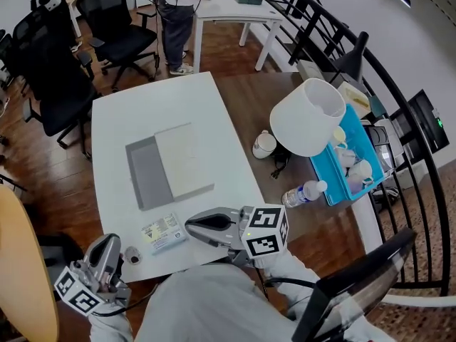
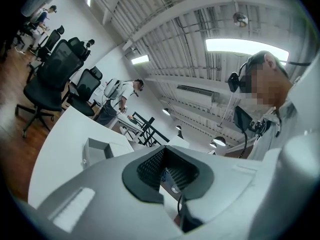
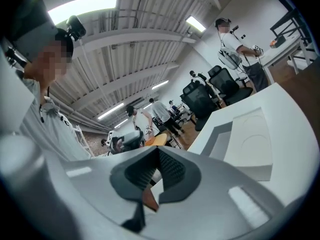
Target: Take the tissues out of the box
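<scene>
White surface (image 1: 142,112) under the task's things. Grey-and-white box (image 1: 171,166) lying flat at mid-surface, long axis running near to far with the far end leaning slightly left; grey open part on the left, white slab on the right. Right gripper (image 1: 190,226) low over the near edge, pointing left, jaws pressed together on nothing. Left gripper (image 1: 112,239) off the near-left corner, likewise closed and empty. Small printed packet (image 1: 162,233) just left of the right gripper. Small black cylinder (image 1: 132,256) beside the left gripper.
</scene>
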Available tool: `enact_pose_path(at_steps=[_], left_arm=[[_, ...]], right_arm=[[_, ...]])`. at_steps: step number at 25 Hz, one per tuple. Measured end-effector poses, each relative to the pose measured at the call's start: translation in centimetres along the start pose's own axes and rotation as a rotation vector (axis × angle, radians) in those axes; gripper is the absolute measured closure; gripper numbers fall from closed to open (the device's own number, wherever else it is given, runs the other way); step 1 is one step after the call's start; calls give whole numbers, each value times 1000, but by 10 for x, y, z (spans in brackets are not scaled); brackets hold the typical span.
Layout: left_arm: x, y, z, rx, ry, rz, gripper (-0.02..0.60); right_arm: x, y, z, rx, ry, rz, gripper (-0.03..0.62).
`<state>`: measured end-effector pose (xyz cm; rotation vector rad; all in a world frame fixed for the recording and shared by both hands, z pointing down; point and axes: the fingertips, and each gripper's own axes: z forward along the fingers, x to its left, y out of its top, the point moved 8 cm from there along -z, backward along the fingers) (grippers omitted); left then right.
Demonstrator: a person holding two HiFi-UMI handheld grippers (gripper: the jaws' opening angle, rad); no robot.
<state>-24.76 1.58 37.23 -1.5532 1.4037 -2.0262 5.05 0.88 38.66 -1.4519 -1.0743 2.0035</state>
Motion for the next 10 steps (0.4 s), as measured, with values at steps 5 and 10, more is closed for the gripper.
enact_pose_path(at_steps=[5, 10], left_arm=[[16, -2, -6, 4, 9, -22, 565], [53, 4, 19, 37, -83, -33, 565]], right_arm=[[0, -2, 13, 9, 3, 2, 591], [-1, -2, 13, -33, -93, -5, 591]])
